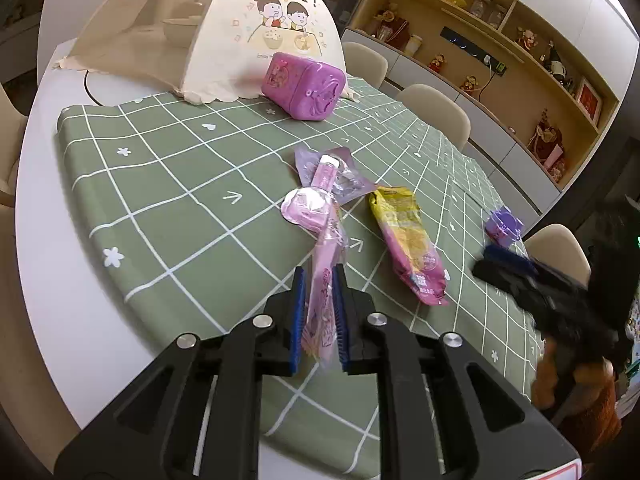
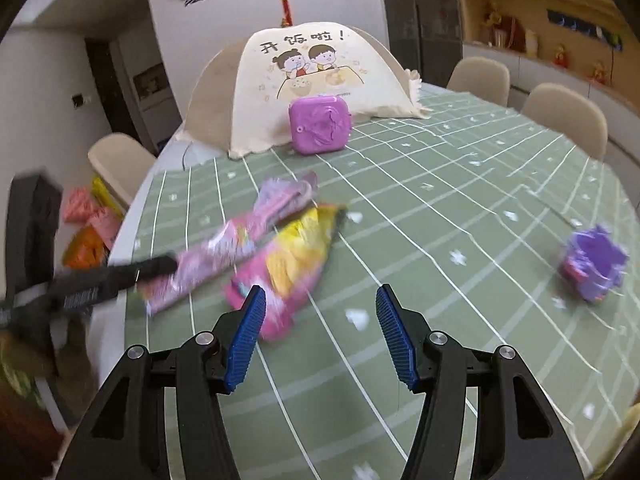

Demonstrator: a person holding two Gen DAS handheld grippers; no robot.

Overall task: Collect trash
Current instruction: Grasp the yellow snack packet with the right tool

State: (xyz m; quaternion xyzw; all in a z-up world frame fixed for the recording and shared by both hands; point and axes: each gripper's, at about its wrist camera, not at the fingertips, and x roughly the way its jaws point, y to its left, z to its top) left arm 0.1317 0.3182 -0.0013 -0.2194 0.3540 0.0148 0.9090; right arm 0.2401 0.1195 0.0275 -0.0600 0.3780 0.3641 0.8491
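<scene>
My left gripper (image 1: 319, 276) is shut on the near end of a long pink plastic wrapper (image 1: 320, 208), which stretches away over the green checked tablecloth (image 1: 168, 200). A crumpled purple wrapper (image 1: 348, 178) lies at its far end. To the right lies a yellow and pink snack bag (image 1: 408, 240). A small purple cup (image 1: 504, 226) sits further right. In the right wrist view, my right gripper (image 2: 320, 292) stands open above the cloth with nothing between its fingers, and the snack bag (image 2: 292, 256) lies just past its left finger. The left gripper (image 2: 116, 276) appears blurred at the left, holding the pink wrapper (image 2: 216, 256).
A purple square box (image 1: 304, 86) stands in front of a cream mesh food cover (image 1: 240, 32) at the table's far side. Beige chairs (image 1: 436, 116) line the right edge. Colourful packets (image 2: 88, 216) lie beyond the table's left edge. The purple cup (image 2: 594, 264) sits at the right.
</scene>
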